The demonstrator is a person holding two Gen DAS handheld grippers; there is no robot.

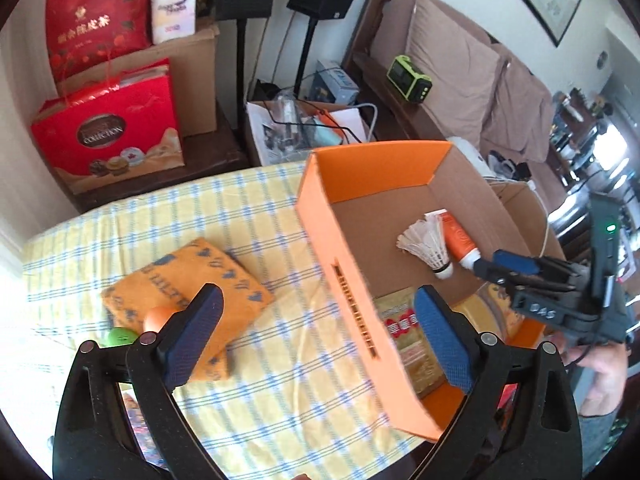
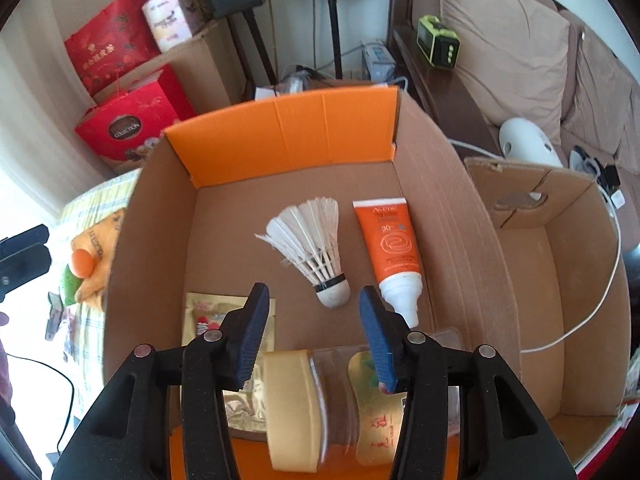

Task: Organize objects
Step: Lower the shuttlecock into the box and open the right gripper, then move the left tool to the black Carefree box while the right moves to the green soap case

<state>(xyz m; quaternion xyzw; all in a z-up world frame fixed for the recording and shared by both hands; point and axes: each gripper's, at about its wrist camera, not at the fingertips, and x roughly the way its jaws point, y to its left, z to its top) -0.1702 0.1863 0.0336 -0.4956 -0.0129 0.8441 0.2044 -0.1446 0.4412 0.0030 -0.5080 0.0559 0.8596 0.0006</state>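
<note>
An orange cardboard box [image 1: 340, 248] stands on the yellow checked tablecloth [image 1: 160, 216]. In it lie a white shuttlecock [image 2: 316, 248], an orange sunscreen tube [image 2: 394, 248], a gold packet [image 2: 212, 320] and a clear jar with a gold lid [image 2: 296, 400], which is on its side. My right gripper [image 2: 314, 320] hangs open just above the jar, and its pads do not press on it. My left gripper [image 1: 320, 320] is open wide and empty over the box's left wall. To its left an orange ball [image 1: 158, 318] and a green ball [image 1: 118, 336] rest by a folded orange cloth [image 1: 188, 280].
A second, plain cardboard box [image 2: 560, 280] stands right of the orange one with a white cable [image 2: 600, 292] draped over it. Red gift bags [image 1: 108, 140], speaker stands [image 1: 308, 40] and a sofa [image 1: 460, 60] lie beyond the table's far edge.
</note>
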